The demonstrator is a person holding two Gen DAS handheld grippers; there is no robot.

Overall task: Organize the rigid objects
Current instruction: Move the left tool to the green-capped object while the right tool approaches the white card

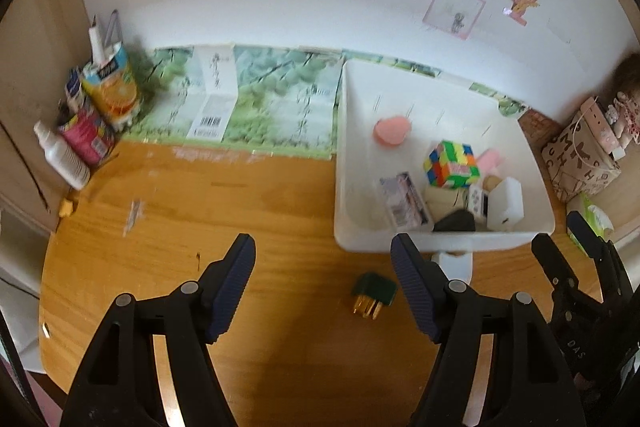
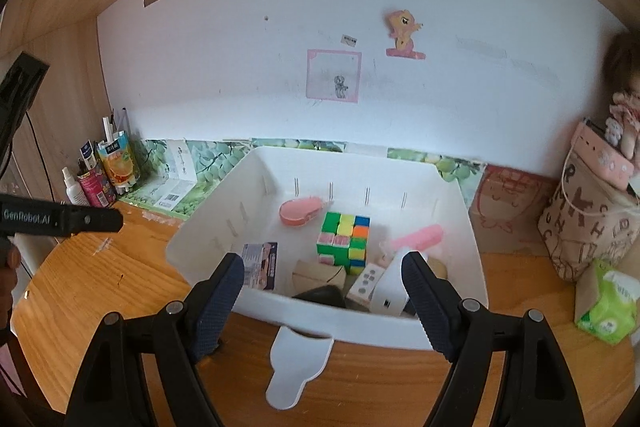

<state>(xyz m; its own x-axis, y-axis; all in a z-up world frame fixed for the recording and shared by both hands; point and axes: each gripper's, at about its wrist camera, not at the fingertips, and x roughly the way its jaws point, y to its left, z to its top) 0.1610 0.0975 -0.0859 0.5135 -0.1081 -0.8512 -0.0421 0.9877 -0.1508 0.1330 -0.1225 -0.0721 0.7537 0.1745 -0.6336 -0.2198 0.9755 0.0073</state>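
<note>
A small green plug (image 1: 374,293) with brass prongs lies on the wooden table, between the fingers of my left gripper (image 1: 323,243) and nearer the right one. That gripper is open and holds nothing. The white bin (image 1: 440,245) stands just beyond it, holding a colourful puzzle cube (image 1: 452,165), a pink round piece (image 1: 392,131), a white box (image 1: 506,203) and several small items. My right gripper (image 2: 322,263) hovers open and empty over the near rim of the bin (image 2: 320,315), above the cube (image 2: 344,243). It also shows at the right edge, right gripper (image 1: 562,235).
A white flat tab (image 2: 296,367) sticks out under the bin's front. A juice carton (image 1: 114,87), a spray bottle (image 1: 64,155) and cans fill the back left corner. A patterned bag (image 2: 588,227) and a green tissue pack (image 2: 606,307) stand at the right. The table's rounded edge runs along the left.
</note>
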